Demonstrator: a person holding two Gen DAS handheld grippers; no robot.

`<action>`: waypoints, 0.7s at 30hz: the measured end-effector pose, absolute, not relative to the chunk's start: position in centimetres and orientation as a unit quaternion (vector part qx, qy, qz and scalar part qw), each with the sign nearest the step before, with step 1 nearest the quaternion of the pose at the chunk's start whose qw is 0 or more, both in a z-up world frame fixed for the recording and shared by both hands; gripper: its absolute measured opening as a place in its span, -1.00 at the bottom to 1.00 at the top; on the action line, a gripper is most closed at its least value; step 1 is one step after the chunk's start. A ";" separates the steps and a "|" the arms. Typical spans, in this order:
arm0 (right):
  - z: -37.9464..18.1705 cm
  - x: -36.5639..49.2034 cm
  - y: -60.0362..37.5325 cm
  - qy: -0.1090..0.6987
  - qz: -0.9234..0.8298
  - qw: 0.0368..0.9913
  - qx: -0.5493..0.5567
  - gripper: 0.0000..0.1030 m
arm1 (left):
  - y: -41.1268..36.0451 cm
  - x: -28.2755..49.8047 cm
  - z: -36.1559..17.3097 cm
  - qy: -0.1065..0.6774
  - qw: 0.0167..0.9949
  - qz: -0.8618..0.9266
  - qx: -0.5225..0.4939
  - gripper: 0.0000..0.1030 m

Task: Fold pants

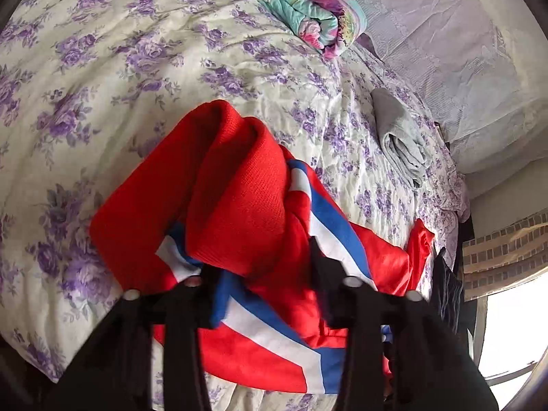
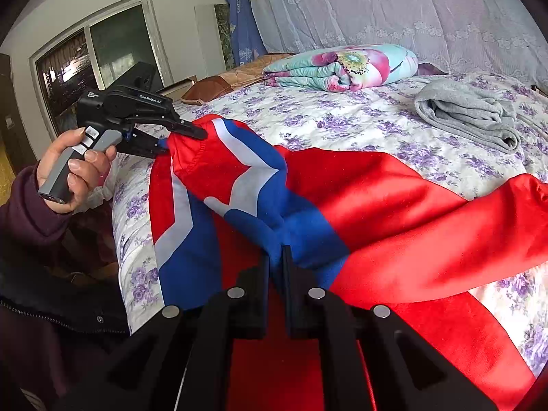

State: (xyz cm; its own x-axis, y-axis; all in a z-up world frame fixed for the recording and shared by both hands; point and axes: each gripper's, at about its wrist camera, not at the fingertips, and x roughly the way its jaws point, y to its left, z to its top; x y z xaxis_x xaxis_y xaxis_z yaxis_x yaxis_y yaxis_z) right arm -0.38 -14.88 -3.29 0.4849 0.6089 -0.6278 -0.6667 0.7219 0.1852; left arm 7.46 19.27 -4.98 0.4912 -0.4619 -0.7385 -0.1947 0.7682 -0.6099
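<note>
Red pants with blue and white stripes (image 2: 394,198) lie across the floral bed, partly lifted. In the left wrist view the pants (image 1: 239,198) bulge up with the ribbed red waistband on top. My left gripper (image 1: 260,260) has its fingers spread wide around a fold of the cloth; in the right wrist view this left gripper (image 2: 185,137) grips the raised waist end with cloth between its fingers. My right gripper (image 2: 275,257) is shut on a blue part of the pants, its jaws pinched together on the cloth.
A folded teal and pink quilt (image 2: 342,66) lies at the bed's far side. Folded grey pants (image 2: 469,113) lie at the right; they also show in the left wrist view (image 1: 400,137). A lace curtain (image 2: 394,7) hangs behind. A window (image 2: 89,65) is at the left.
</note>
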 end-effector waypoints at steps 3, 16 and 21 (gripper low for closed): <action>-3.2 -0.4 -14.7 0.347 0.368 0.861 -0.046 -0.85 | 19.3 7.5 -4.5 0.492 0.807 -0.081 -0.317 -0.59; -3.3 -4.3 -10.0 0.340 0.406 0.838 -0.130 -0.86 | 22.2 5.7 -4.5 0.538 0.813 -0.061 -0.212 -0.58; -3.9 -4.5 -10.1 0.339 0.407 0.838 -0.130 -0.85 | 22.5 5.0 -4.6 0.525 0.817 -0.082 -0.223 -0.41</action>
